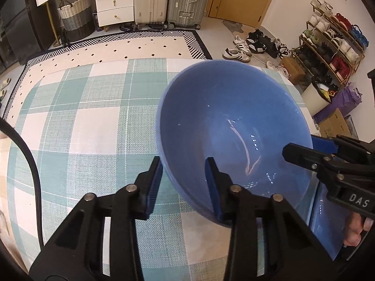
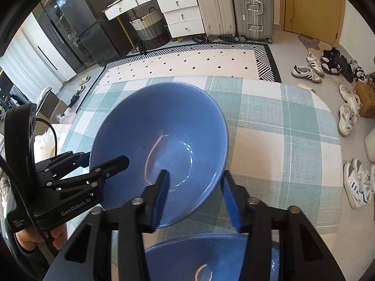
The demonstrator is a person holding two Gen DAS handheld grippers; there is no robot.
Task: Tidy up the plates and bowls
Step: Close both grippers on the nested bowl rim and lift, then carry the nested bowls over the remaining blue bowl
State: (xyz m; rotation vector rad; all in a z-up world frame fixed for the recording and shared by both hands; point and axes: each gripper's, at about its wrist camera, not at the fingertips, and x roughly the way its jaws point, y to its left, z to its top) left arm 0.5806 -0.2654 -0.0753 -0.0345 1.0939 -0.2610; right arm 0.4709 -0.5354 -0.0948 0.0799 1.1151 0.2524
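Note:
A wide blue bowl [image 1: 234, 117] [image 2: 164, 117] rests on the checked tablecloth [image 1: 82, 117] [image 2: 281, 140]. My left gripper [image 1: 184, 164] [image 2: 107, 158] straddles its left rim, one pad against the outer wall and the other against the inside, shut on it. On the opposite rim my right gripper [image 2: 195, 174] [image 1: 302, 144] holds the wall the same way. A second blue bowl [image 2: 222, 253] [image 1: 325, 213] lies at the near table edge under the right gripper, mostly hidden by it.
Beyond the table's far edge lie a patterned rug [image 2: 187, 63], suitcases [image 2: 253, 7], white drawers [image 1: 114, 2] and a woven basket [image 1: 75, 16]. Shoes [image 2: 351, 114] and a shoe rack [image 1: 332, 44] line the right side. A hand [image 2: 56, 234] holds the left gripper.

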